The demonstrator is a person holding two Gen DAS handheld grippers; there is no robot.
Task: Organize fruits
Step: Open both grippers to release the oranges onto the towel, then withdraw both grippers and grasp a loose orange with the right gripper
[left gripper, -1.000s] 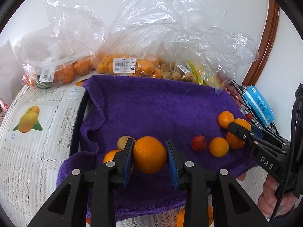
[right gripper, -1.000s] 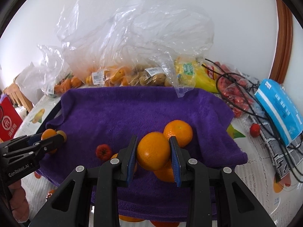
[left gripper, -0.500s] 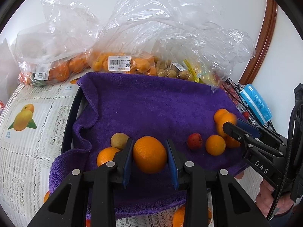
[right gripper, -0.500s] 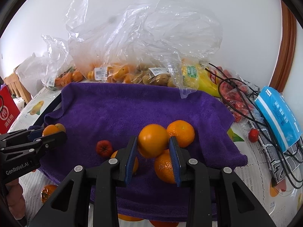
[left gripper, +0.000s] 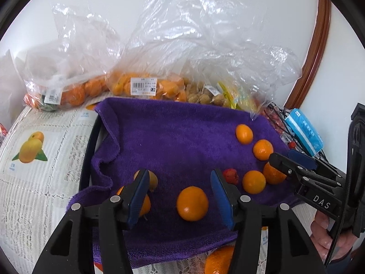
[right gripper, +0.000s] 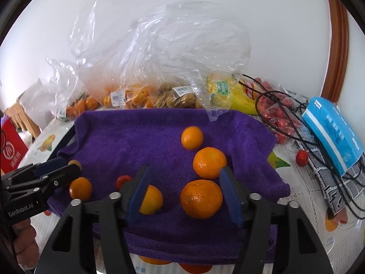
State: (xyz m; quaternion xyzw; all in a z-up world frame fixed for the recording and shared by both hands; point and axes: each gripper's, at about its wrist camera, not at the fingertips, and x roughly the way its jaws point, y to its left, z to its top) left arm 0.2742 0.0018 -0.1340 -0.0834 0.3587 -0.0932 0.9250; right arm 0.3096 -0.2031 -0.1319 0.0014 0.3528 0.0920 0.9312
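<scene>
My left gripper (left gripper: 180,199) and right gripper (right gripper: 183,194) gape, released, over firm, roll-prone oranges (left gripper: 192,203) on the purple towel (left gripper: 182,137); I'd clamp each across its widest middle.

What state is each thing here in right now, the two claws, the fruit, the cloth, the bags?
Left gripper: open, empty.
Right gripper: open, empty.
Orange: loose on the towel.
Purple towel: spread out, left edge rumpled.
Plastic bags: open, fruit inside.

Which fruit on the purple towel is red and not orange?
The little red fruit near the front of the towel. It is smaller and darker than the oranges, just beyond the left claw, whose open jaws frame one orange.
</scene>
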